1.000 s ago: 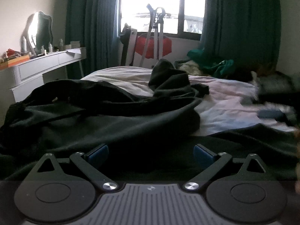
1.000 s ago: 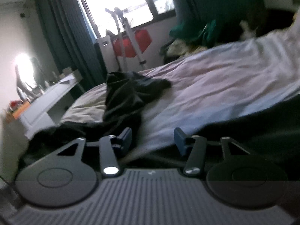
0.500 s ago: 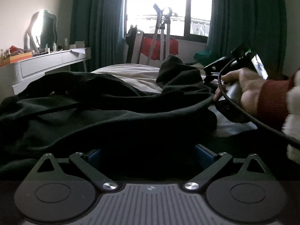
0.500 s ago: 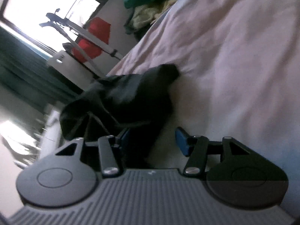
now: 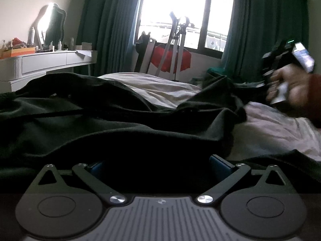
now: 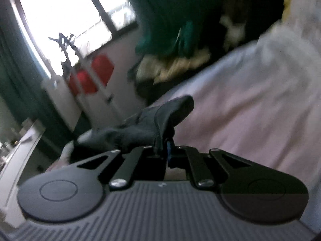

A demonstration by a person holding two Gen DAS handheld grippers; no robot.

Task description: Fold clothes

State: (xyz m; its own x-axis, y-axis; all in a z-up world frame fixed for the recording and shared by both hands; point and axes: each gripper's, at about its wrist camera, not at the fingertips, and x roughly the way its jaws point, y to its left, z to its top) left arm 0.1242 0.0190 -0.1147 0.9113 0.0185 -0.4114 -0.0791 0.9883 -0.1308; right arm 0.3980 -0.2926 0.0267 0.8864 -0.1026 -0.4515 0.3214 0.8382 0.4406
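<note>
A dark, rumpled garment [image 5: 100,124] lies spread over the pale bed sheet [image 5: 270,128]. My left gripper [image 5: 158,164] sits low over its near edge. The blue pads [image 5: 220,162] stand wide apart, so it is open, with dark cloth lying loose between them. In the right wrist view my right gripper [image 6: 165,150] has its jaws closing tight together. A dark end of the garment [image 6: 152,124] is pinched between the pads and lifted off the sheet [image 6: 250,110]. The hand [image 5: 289,84] holding that gripper shows blurred at the far right of the left wrist view.
A white dressing table [image 5: 50,64] with a mirror and bottles stands at the left. Green curtains [image 5: 112,30] frame a bright window. A metal stand with a red item [image 5: 170,60] is beyond the bed. A heap of green and pale clothes [image 6: 170,40] lies behind the bed.
My right gripper went from open beside the dark cloth to shut on its end and swung across the bed. The hand holding it moved right. My left gripper sank a little.
</note>
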